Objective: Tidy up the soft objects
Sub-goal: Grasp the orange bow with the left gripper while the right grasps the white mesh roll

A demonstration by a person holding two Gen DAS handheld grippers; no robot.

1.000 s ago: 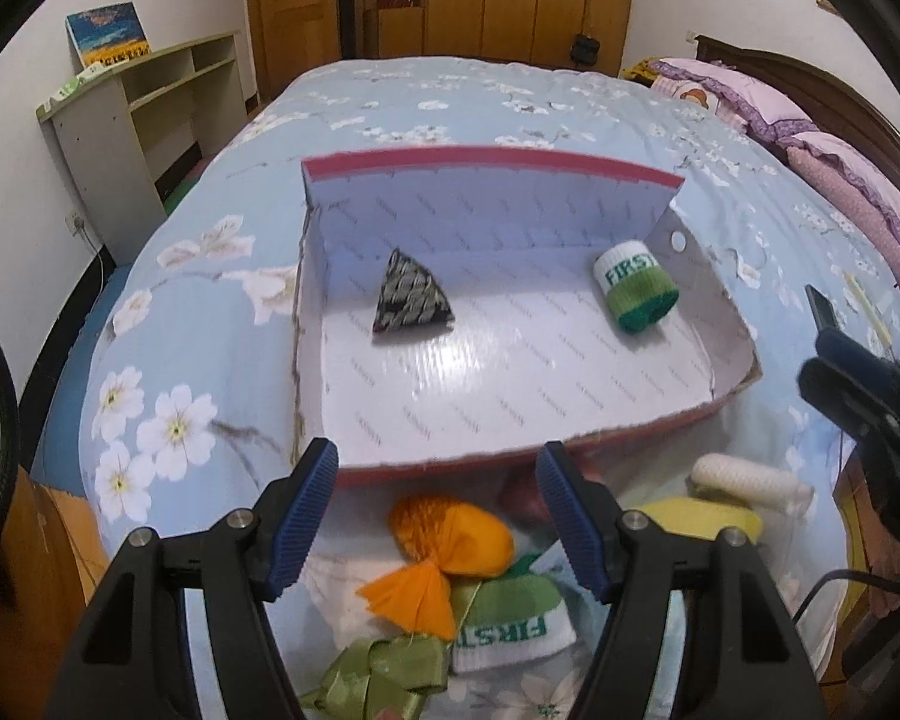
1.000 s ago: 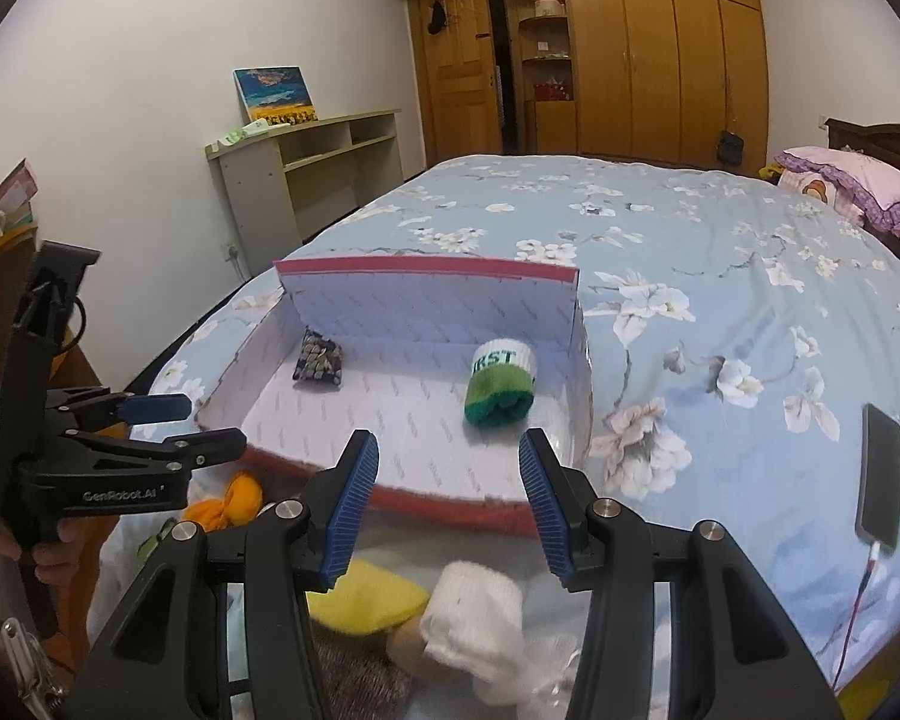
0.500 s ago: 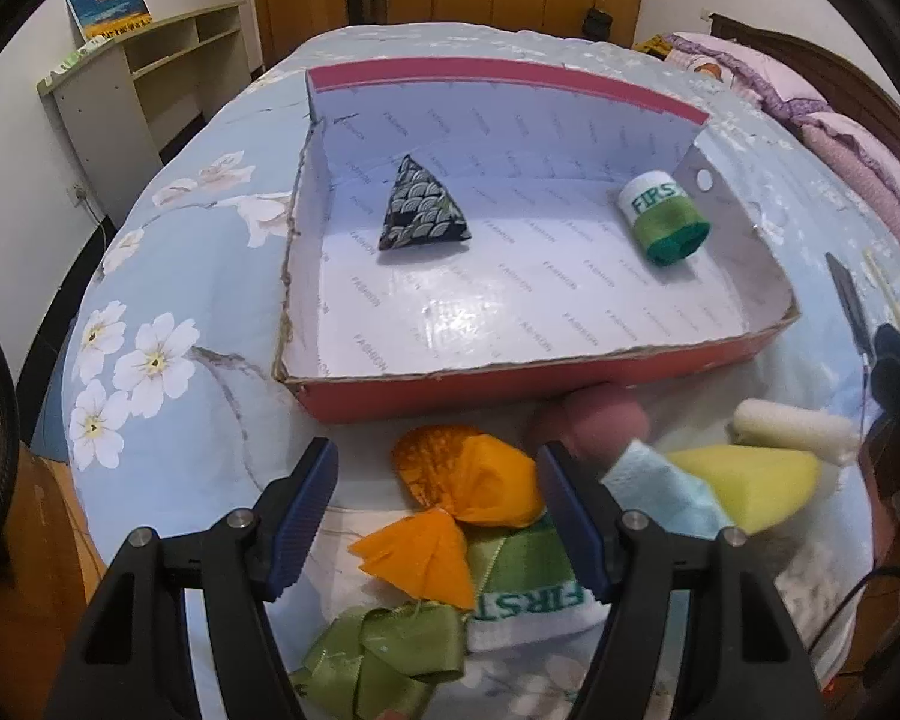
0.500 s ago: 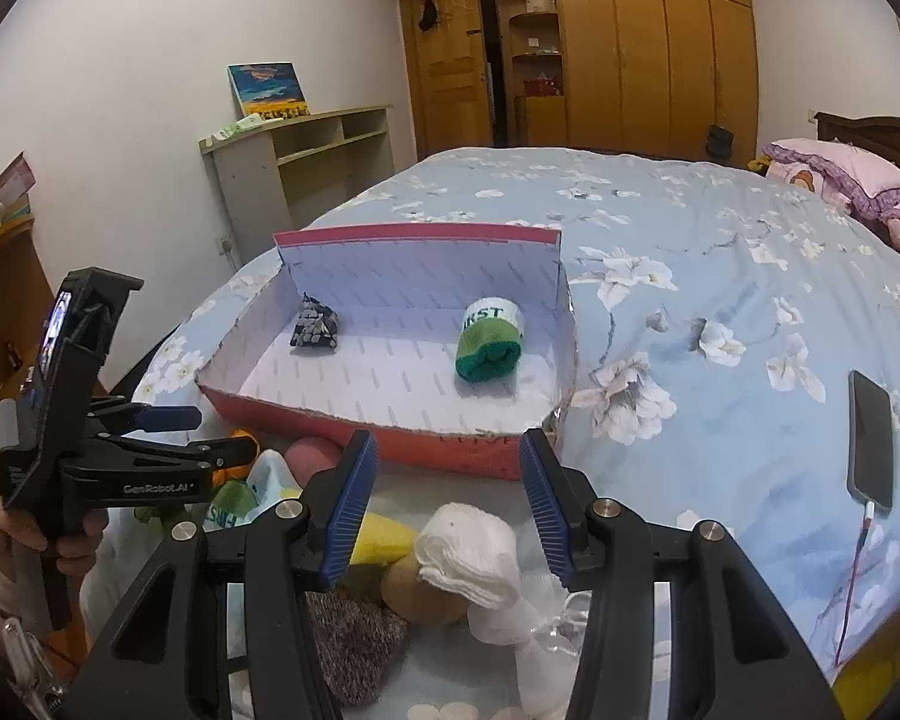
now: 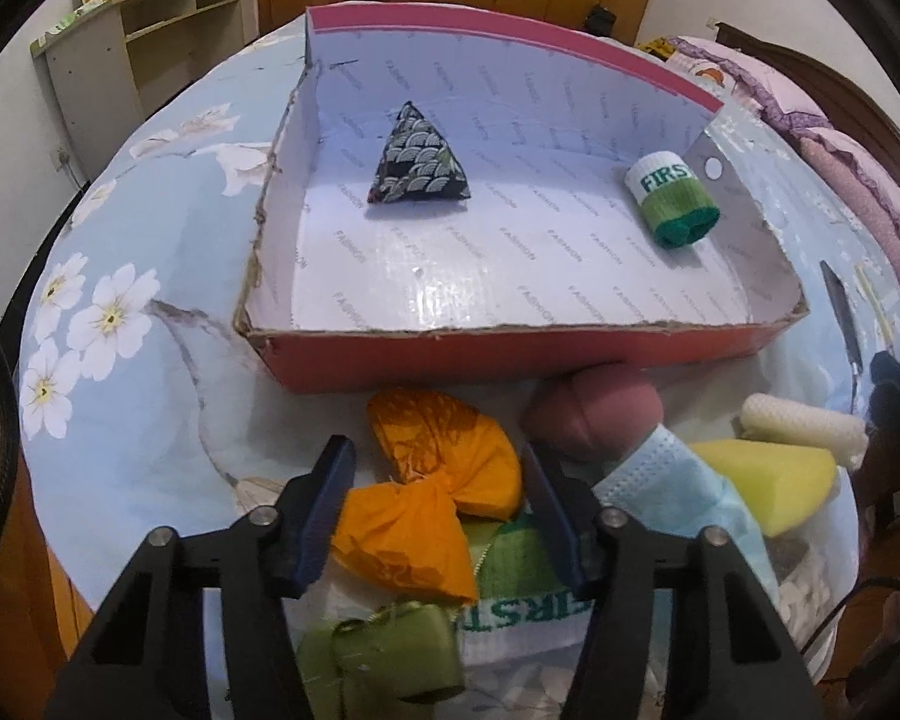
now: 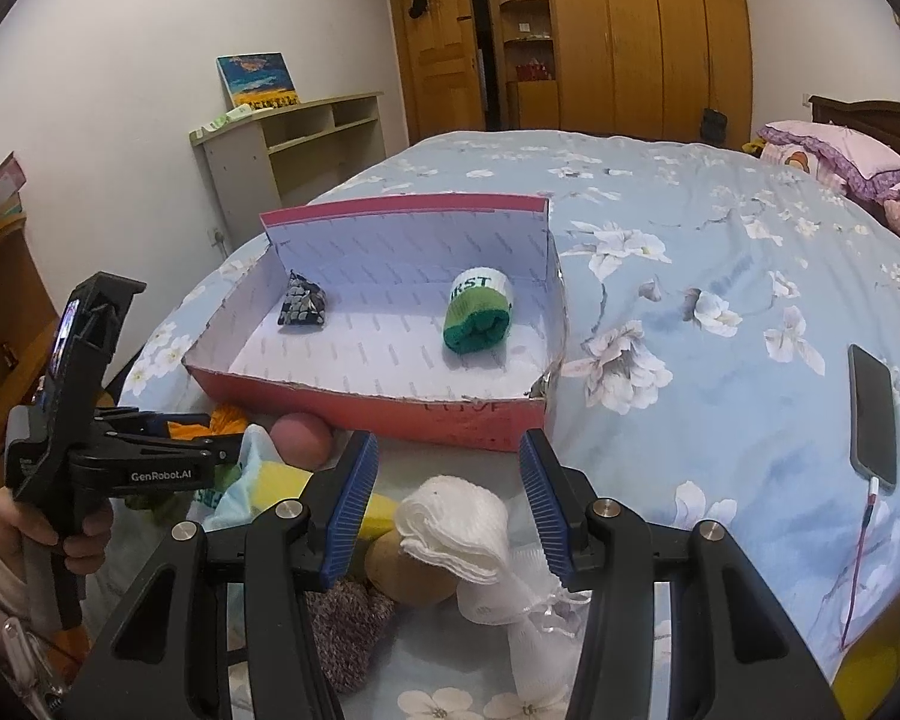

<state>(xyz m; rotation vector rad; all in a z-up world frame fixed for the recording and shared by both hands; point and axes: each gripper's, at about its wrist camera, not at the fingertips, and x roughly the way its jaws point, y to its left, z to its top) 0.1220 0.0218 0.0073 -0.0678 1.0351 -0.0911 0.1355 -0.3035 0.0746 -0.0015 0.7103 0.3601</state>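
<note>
Crowding the orange bundle point(image 5: 444, 498) between closing left jaws: mask point(image 5: 678, 480), sock point(image 5: 522, 606), ribbon point(image 5: 390, 654).

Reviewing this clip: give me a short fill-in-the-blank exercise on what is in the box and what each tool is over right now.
1. Inside the red box lie a rolled green sock and a dark patterned ____-shaped pouch.
2. Between the left tool's fingers sits an ____ cloth bundle.
3. The right tool hangs over a ____ gauze roll.

Missing words: triangle; orange; white
</note>
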